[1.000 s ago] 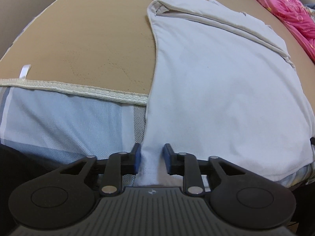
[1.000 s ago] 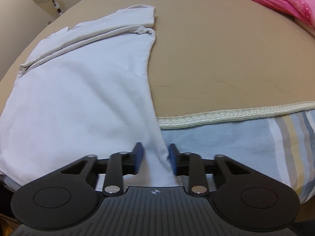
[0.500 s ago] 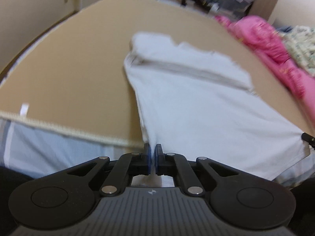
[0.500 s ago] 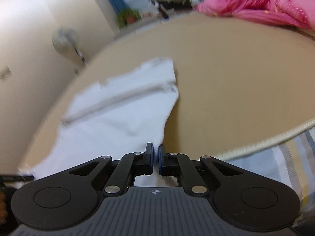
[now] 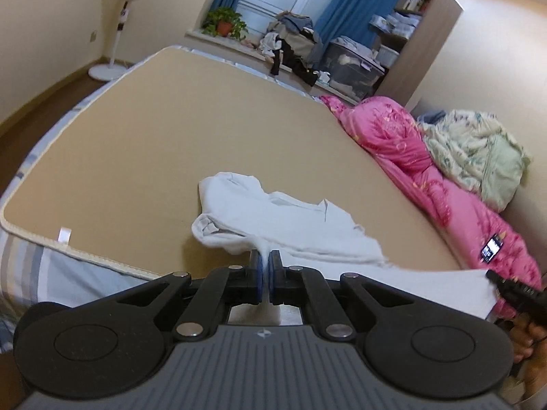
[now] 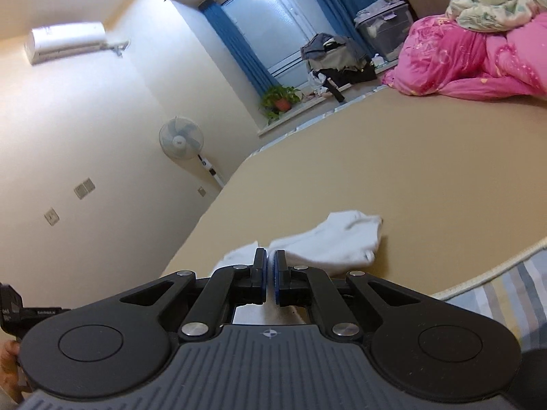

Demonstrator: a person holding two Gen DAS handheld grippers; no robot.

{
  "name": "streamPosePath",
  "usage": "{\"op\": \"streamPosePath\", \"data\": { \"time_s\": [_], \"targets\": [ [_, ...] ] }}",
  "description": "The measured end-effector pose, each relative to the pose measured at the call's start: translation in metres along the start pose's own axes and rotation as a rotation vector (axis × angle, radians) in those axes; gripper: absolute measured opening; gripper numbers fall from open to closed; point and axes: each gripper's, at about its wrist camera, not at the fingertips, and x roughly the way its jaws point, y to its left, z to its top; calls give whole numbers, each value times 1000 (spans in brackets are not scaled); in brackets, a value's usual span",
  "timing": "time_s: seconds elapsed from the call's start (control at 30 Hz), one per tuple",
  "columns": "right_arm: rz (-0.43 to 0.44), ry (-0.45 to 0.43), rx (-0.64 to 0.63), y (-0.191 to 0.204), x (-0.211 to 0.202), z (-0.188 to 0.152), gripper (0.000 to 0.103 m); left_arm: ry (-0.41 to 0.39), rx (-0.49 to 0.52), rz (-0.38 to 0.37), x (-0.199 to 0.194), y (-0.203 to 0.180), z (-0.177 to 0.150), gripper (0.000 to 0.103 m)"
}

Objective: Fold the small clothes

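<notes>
A white garment [image 5: 290, 225] lies on the tan bed cover [image 5: 171, 136], its near hem lifted off the bed. My left gripper [image 5: 265, 261] is shut on the garment's near left corner. My right gripper [image 6: 270, 266] is shut on the near right corner; the garment [image 6: 335, 239] shows beyond it, its far part bunched on the bed. The hem stretches taut between the two grippers, toward the right gripper's tip [image 5: 512, 288] in the left wrist view.
A pink quilt [image 5: 427, 177] and a pale floral blanket [image 5: 478, 150] lie along the bed's right side, with a phone [image 5: 492, 247] on the quilt. A standing fan [image 5: 119, 17] is at the far left. Clothes and boxes [image 5: 307, 51] are piled by the window.
Both grippers closed on the garment's near corners, then lifted them up and forward. The garment's body is raised and its far part bunches on the bed.
</notes>
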Motion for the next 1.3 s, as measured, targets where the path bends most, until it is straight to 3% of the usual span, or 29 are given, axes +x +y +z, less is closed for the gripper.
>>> {"op": "streamPosePath", "data": {
  "time_s": [0.23,0.37,0.73,0.9,1.1,1.3],
  "targets": [
    [-56,25,50,-32,55,5,3,32,-11,52,49,20,17,3],
    [-60,25,55,-34,67,-3,3,30,-9,81,60,22,18,3],
    [-38,-56,21,-10,19,-15,3,-36,10,59,15,6,1,3],
    [-46,-61,-10,-4,14,-14,3,-46,26,43,20,4,13,3],
    [-78,-9,2,-27,66,0,3,-3,40,57,86,16,43,3],
    [-168,122,26,-71,195,38,3,91,0,71,203,54,97,4]
  ]
}}
